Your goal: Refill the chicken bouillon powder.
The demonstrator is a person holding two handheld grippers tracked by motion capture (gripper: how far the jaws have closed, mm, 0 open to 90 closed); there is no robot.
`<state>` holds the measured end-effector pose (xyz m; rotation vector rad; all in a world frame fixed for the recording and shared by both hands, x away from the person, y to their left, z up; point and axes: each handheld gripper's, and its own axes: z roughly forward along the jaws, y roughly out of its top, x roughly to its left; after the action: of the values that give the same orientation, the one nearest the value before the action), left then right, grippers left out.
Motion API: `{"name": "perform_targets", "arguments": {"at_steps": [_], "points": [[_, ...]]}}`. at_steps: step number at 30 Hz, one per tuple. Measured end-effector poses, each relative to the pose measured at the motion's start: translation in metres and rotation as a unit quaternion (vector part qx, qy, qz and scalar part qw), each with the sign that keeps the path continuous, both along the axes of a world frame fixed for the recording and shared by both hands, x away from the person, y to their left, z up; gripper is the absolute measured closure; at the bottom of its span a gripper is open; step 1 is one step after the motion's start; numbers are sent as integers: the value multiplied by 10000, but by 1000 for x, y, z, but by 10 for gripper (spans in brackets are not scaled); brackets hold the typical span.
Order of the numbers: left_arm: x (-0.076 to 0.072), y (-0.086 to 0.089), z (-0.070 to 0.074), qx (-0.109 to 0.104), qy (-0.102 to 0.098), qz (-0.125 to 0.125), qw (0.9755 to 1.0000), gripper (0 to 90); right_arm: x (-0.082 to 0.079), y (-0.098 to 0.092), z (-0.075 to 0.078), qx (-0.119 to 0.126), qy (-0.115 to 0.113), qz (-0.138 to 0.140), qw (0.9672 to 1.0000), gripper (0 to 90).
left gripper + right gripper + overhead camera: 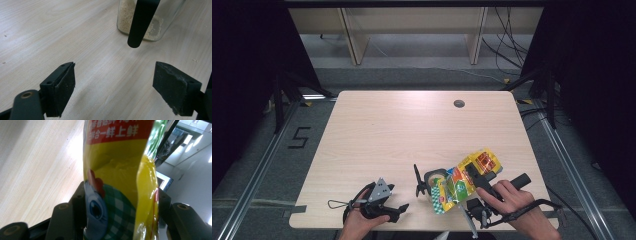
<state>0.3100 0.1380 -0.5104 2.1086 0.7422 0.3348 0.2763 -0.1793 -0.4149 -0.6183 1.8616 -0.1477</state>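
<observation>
Right gripper (460, 186) clamps yellow seasoning bag (464, 181) over glass jar (435, 178); tilt slowly, mouth above rim. Left gripper (404, 206) jaws apart, idle.

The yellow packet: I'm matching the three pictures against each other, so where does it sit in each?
High view: the yellow packet lies lower right, tipped over the glass jar, held by the right gripper.
Left gripper view: I can't make it out; the jar stands at the top.
Right gripper view: the packet runs up the middle, clamped between the jaws.
Shared landmark: the wooden table.
</observation>
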Motion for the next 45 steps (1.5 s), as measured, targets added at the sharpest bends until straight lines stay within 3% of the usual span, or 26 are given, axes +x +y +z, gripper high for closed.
{"name": "perform_targets", "arguments": {"at_steps": [3, 4, 6, 7, 9, 14, 20, 21, 22, 25, 30, 33, 34, 35, 37, 39, 45], "points": [[-2, -2, -2, -90, 63, 109, 9999, 176, 1, 0, 0, 8, 21, 32, 10000, 465], [-1, -1, -1, -47, 55, 76, 9999, 176, -2, -2, -3, 183, 9, -233, 9996, 465], [0, -1, -1, -62, -10, 22, 10000, 175, -1, -1, -3, 148, 94, -186, 9997, 465], [0, 0, 0, -18, 9, 27, 10000, 176, 1, 1, 0, -20, 33, 77, 10000, 465], [-1, -1, -1, -83, -2, 44, 10000, 176, 1, 0, 0, 11, 29, 24, 10000, 465], [0, 1, 0, 91, -21, -8, 10000, 176, 1, 0, 1, 29, 18, 66, 10000, 465], [-1, 0, 0, 28, -3, 22, 10000, 176, 1, -1, 1, 8, 47, 27, 10000, 465], [0, -1, -1, -37, -43, 26, 10000, 176, 3, 0, 2, -59, 64, 172, 9998, 465], [0, 0, 0, 16, -8, 9, 10000, 176, 1, -1, 2, 41, 74, 79, 9999, 465], [-1, 0, 0, 71, 30, 43, 10000, 176, 2, 0, 1, 7, 67, 102, 9999, 465], [-2, -1, -1, -38, 78, 85, 9999, 176, 1, 0, 1, 24, 78, 127, 9999, 465], [0, 0, -1, 67, 10, 56, 10000, 176, 1, -1, 1, 30, 89, 76, 9999, 465], [-1, 0, -1, 70, 6, 50, 10000, 176, 3, 0, 2, -95, 76, 191, 9997, 465], [-2, -2, -1, -76, 55, 84, 9999, 175, 2, 0, 2, -47, 80, 144, 9999, 465], [0, 0, 0, 34, 4, 15, 10000, 176, 0, -2, 1, 97, 110, 10, 9999, 465], [-1, 0, -1, 72, 5, 52, 10000, 176, 1, -2, 1, 92, 98, 68, 9999, 465], [-1, -1, -1, -26, 53, 59, 10000, 176, 0, -3, 2, 31, 71, 31, 10000, 465]]}}
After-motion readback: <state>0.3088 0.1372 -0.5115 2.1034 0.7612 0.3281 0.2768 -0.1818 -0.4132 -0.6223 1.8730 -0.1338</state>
